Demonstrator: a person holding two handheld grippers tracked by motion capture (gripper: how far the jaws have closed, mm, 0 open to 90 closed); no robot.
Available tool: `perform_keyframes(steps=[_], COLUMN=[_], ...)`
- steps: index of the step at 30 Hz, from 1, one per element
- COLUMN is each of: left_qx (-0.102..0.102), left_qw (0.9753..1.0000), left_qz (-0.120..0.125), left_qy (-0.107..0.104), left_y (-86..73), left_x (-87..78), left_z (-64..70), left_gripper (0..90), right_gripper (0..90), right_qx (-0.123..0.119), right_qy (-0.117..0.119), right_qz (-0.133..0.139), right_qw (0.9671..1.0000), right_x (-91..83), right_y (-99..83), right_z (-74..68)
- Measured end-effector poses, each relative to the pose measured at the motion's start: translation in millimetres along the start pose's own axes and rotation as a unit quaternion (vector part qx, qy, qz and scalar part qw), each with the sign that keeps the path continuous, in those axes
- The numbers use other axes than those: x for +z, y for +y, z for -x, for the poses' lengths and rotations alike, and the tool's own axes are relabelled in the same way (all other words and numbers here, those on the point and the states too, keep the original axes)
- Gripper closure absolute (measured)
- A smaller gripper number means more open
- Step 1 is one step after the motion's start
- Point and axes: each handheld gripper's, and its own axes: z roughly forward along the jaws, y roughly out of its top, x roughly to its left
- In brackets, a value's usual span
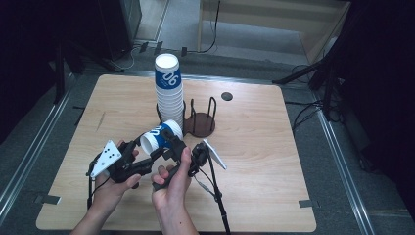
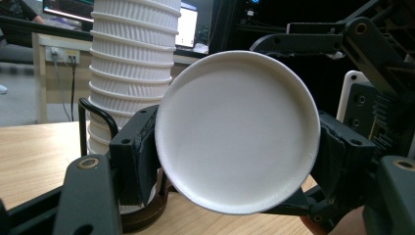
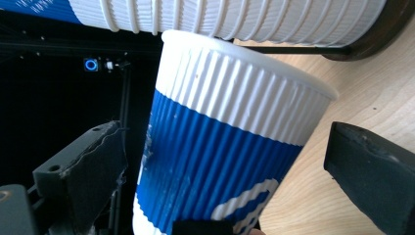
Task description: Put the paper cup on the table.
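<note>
While lying sideways, cup base faces left claw clenching it, right claw released.

- A blue-and-white paper cup lay tipped on its side between the left gripper and right gripper.
- Behind it, a tall cup stack stood in a wire holder on the wooden table.

So I've got this blue-and-white ribbed paper cup lying on its side up off the desk, clamped between my left fingers, its white base facing me, right by the cup stack.
</note>
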Motion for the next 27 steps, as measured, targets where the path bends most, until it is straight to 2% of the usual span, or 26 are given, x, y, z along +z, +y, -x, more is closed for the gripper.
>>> perform_keyframes(steps=[11, 15, 22, 25, 27], left_qx=[-0.006, -0.004, -0.006, -0.006, -0.007], left_qw=[1.0000, 1.0000, 1.0000, 1.0000, 0.9999], left_qz=[0.007, 0.006, 0.003, -0.003, -0.004], left_qy=[-0.001, -0.004, -0.006, -0.006, -0.007], left_y=[2.3, 2.7, 1.9, 1.3, 1.2], left_x=[-2.1, -2.5, -2.1, -2.0, -1.9], left_z=[-4.1, -3.9, -3.8, -4.1, -3.6], left_gripper=[29.4, 29.4, 29.4, 29.3, 29.1], right_gripper=[2.3, 7.5, 13.1, 16.8, 19.9], right_qx=[0.026, 0.038, 0.047, 0.042, 0.027], right_qy=[0.009, 0.010, 0.012, 0.013, 0.014], right_qz=[-0.017, -0.031, -0.036, -0.034, -0.023], right_qw=[0.9995, 0.9987, 0.9982, 0.9985, 0.9993], right_x=[7.1, 12.2, 17.2, 16.3, 15.2], right_y=[3.3, 4.0, 5.0, 4.0, 1.6], right_z=[-4.7, -2.0, 2.2, 2.3, 0.8])
